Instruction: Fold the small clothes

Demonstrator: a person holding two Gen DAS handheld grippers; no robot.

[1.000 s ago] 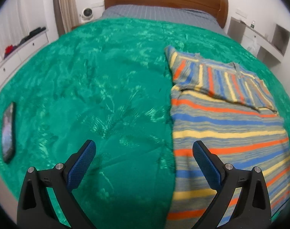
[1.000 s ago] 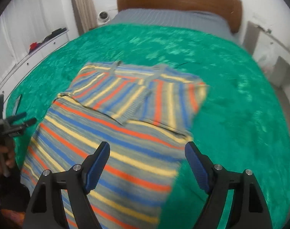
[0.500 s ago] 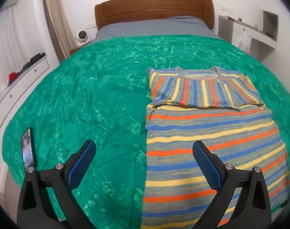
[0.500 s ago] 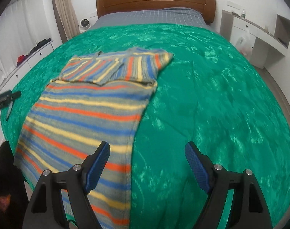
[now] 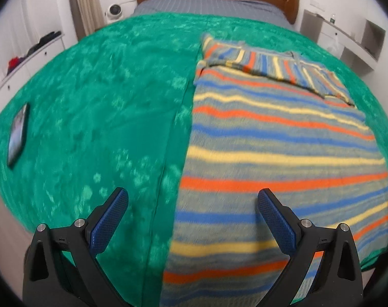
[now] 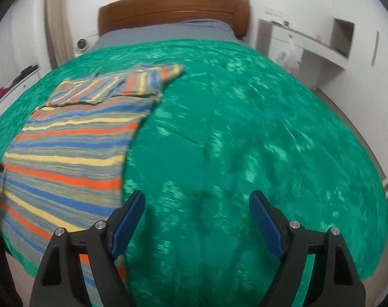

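Left tool (image 5: 192, 200) wide open, empty, above left edge of striped sweater (image 5: 283, 138). Right tool (image 6: 196, 203) wide open, empty, beside sweater's right edge. Sweater flat on green bedspread (image 6: 245, 128), sleeves folded across the top. Phone (image 5: 17, 134) far left.

No readable text in either view

Nothing lettered or numbered can be made out — the phone (image 5: 17, 134) lying on the green bedspread (image 5: 104, 107), well to the left of the striped sweater (image 5: 283, 153), shows only a blurred glare on its screen, and the small items on the white shelf (image 6: 319, 43) to the right of the bedspread are too small and soft to read.
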